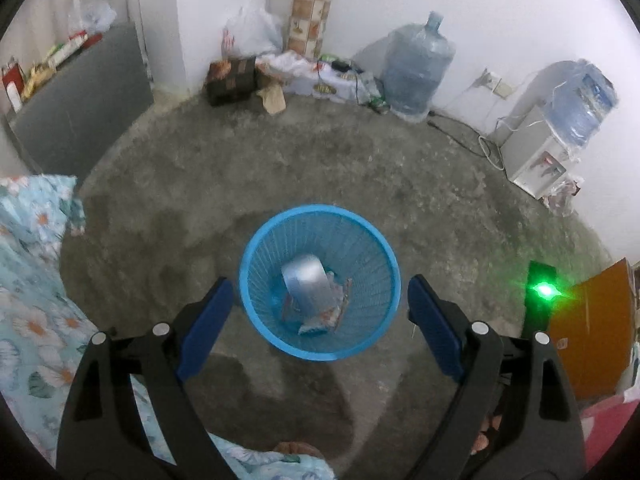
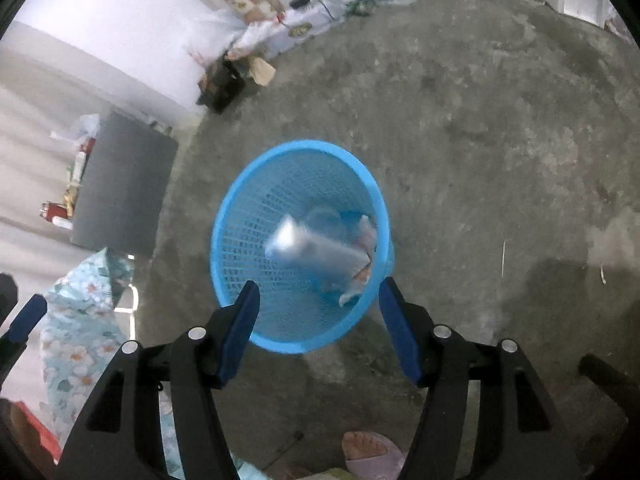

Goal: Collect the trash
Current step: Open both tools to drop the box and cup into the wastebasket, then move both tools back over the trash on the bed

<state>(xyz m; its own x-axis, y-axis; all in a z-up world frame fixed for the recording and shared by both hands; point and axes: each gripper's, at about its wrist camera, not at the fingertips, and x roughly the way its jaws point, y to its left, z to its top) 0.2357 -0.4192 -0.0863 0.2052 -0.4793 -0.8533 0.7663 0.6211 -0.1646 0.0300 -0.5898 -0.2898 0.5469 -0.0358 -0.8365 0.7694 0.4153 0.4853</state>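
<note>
trash (image 1: 310, 294) sits in blue basket (image 1: 256, 240): shiny wrapper, light, crinkly, slippery; pinch edge. left gripper (image 1: 320, 308) wide apart, empty. right gripper (image 2: 318, 312) apart, empty.

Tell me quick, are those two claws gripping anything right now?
Left gripper: jaws open, holding nothing, above the blue basket.
Right gripper: jaws open, holding nothing; a silvery packet is in the basket.
</note>
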